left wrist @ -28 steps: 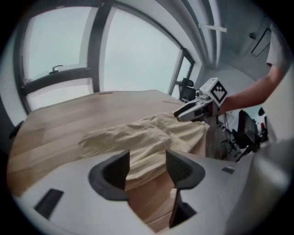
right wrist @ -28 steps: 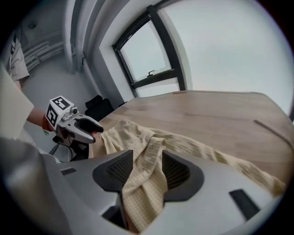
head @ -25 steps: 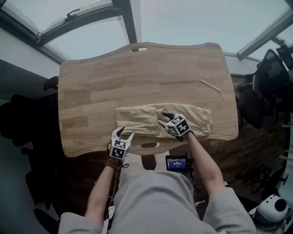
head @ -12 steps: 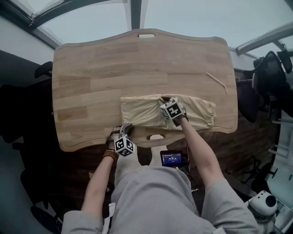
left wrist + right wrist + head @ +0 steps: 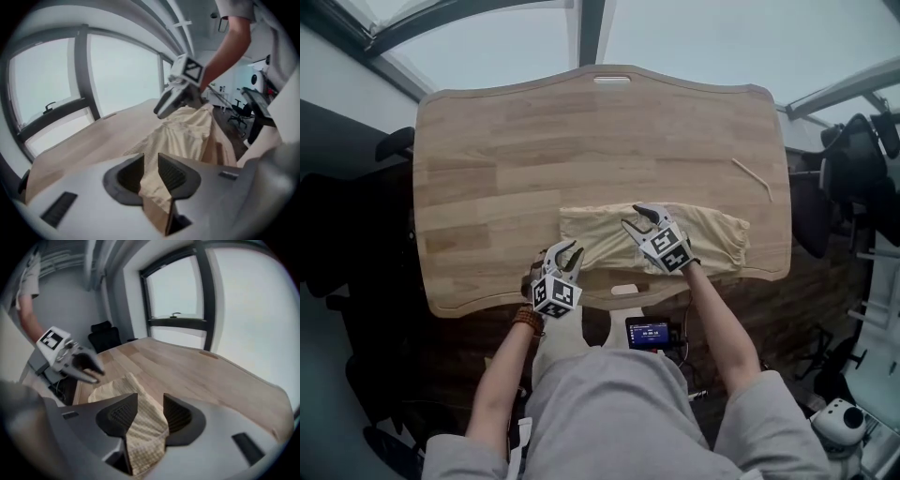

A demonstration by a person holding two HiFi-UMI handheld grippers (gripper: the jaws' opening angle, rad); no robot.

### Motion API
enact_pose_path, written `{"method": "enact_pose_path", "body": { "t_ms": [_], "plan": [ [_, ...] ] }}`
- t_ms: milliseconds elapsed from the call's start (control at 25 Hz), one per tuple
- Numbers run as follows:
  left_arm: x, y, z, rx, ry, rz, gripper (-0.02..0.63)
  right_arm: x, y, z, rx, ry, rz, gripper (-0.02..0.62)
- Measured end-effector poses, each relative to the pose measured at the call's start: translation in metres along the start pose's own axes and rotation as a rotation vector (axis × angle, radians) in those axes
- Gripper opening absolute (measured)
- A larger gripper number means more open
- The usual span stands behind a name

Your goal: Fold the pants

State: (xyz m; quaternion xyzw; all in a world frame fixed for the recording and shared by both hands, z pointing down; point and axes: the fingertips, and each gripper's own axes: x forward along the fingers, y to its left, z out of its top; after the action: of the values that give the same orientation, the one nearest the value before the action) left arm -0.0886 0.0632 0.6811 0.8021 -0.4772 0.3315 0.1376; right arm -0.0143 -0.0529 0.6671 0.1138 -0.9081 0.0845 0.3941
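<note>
The beige pants (image 5: 712, 234) lie folded into a long strip along the near edge of the wooden table (image 5: 581, 131). My left gripper (image 5: 565, 250) is at the strip's left end. Its jaws have just been closing, and in the left gripper view (image 5: 150, 173) they pinch a fold of the cloth (image 5: 187, 131). My right gripper (image 5: 637, 217) is over the middle of the strip. Its jaws have just been opening and stand apart, with bunched cloth (image 5: 140, 427) lying loosely between them in the right gripper view (image 5: 150, 413). Each gripper shows in the other's view.
A thin pale stick (image 5: 753, 178) lies near the table's right edge. Handle slots are cut at the far edge (image 5: 612, 80) and the near edge (image 5: 624, 290). A small lit screen (image 5: 650, 332) sits below the table. Dark chairs (image 5: 853, 159) stand to the right.
My left gripper came up from below the table edge to the pants' left end. My right gripper, pinched on the middle half a second ago, has rolled and spread its fingers.
</note>
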Motion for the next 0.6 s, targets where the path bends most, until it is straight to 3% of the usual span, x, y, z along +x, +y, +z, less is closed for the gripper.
{"method": "enact_pose_path", "body": {
  "t_ms": [120,200,280,360,440,520,600],
  "plan": [
    [0.038,0.033,-0.014,-0.024,0.095,0.016,0.097,0.023,0.046,-0.02,-0.213,0.068,0.11,0.173],
    [0.06,0.045,-0.033,-0.069,0.185,-0.019,0.098,0.032,0.054,-0.051,-0.268,0.154,0.128,0.186],
    [0.075,0.052,-0.048,-0.141,0.241,-0.064,0.097,0.031,0.041,-0.085,-0.263,0.233,0.092,0.196],
    [0.077,0.056,-0.043,-0.156,0.225,-0.082,0.092,0.022,0.029,-0.102,-0.207,0.242,0.059,0.201],
    [0.065,0.059,-0.021,-0.093,0.149,-0.038,0.089,0.011,0.028,-0.093,-0.192,0.206,0.046,0.201],
    [0.044,0.053,0.002,-0.034,0.059,0.004,0.089,0.007,0.038,-0.068,-0.241,0.142,0.051,0.201],
    [0.024,0.033,0.009,0.018,0.019,-0.01,0.089,0.016,0.053,-0.043,-0.299,0.085,0.074,0.201]
  ]
}}
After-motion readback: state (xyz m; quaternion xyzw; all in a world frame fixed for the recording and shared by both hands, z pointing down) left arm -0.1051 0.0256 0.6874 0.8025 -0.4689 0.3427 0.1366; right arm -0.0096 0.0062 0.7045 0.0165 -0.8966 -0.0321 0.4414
